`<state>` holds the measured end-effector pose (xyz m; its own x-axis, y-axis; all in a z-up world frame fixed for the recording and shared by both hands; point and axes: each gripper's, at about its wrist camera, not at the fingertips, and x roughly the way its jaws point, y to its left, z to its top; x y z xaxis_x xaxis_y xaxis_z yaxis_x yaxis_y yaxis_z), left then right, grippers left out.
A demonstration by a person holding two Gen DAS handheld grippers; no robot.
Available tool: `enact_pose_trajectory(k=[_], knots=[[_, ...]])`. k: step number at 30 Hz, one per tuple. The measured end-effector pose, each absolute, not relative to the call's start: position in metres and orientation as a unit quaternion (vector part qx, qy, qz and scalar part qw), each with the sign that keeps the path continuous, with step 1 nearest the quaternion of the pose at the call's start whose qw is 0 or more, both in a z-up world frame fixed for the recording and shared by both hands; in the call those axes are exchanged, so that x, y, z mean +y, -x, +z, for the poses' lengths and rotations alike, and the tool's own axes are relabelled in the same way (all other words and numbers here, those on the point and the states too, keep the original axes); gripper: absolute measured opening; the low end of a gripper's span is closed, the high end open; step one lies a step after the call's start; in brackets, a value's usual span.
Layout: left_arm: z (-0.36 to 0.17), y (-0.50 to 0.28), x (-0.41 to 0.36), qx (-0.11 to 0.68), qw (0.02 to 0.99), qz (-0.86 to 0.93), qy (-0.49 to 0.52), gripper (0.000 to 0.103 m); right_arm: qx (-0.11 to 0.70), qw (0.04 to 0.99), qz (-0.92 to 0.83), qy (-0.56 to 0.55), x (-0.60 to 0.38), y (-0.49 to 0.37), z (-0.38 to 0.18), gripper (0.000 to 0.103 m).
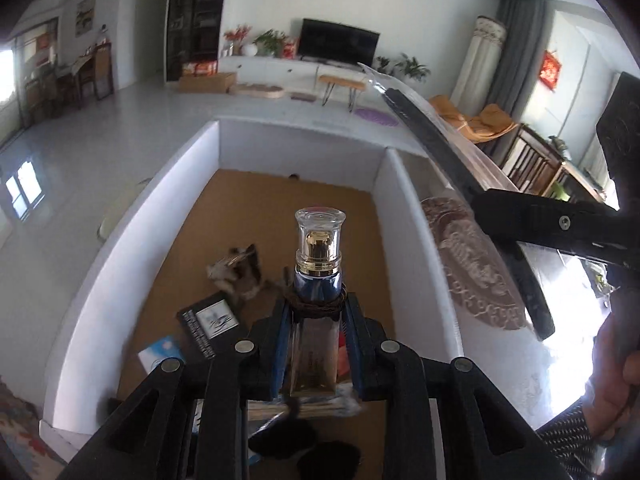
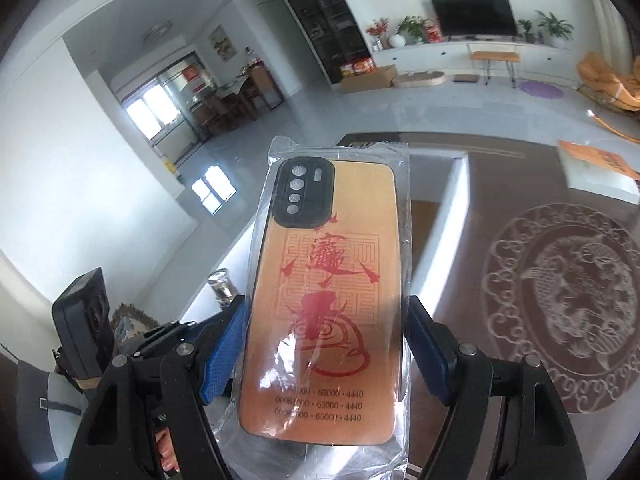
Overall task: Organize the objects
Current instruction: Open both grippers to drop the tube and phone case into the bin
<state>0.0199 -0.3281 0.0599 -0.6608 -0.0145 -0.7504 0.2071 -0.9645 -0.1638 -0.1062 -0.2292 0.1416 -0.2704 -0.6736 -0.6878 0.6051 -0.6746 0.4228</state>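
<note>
My left gripper is shut on a perfume bottle with a clear cap and gold collar, held upright over the white box with a brown floor. My right gripper is shut on an orange phone case with red calligraphy, sealed in a clear plastic bag. The case also shows edge-on in the left wrist view, above the box's right wall. The left gripper's body appears at the lower left of the right wrist view.
Inside the box lie a black card, a blue-white card and a small furry trinket. The box stands on a dark glass table with an etched round pattern. An orange book lies at the table's far right.
</note>
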Motion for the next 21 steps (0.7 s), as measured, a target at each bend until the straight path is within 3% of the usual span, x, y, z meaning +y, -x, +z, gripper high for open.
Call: enact_pose_trajectory(k=[3, 5, 7, 13, 15, 21], knots=[[0.043, -0.025, -0.344, 0.123, 0.103, -0.889, -0.429, 0.032, -0.016, 0.403, -0.765, -0.501, -0.268, 0.112, 0.102, 0.077], [0.038, -0.030, -0.350, 0.117, 0.130, -0.885, -0.430, 0.069, 0.012, 0.393, -0.751, -0.530, -0.285, 0.114, 0.076, 0.077], [0.039, -0.035, -0.349, 0.102, 0.153, -0.888, -0.421, 0.083, 0.018, 0.389, -0.746, -0.540, -0.285, 0.113, 0.062, 0.077], [0.060, -0.029, -0.322, 0.006, 0.252, -0.886, -0.390, 0.091, 0.050, 0.373, -0.774, -0.509, -0.263, 0.116, 0.081, 0.080], [0.071, -0.024, -0.316, 0.009, 0.285, -0.877, -0.387, 0.101, 0.083, 0.359, -0.790, -0.490, -0.266, 0.121, 0.098, 0.088], [0.081, -0.040, -0.316, 0.102, 0.264, -0.871, -0.400, 0.102, 0.158, 0.315, -0.817, -0.457, -0.243, 0.118, 0.126, 0.090]])
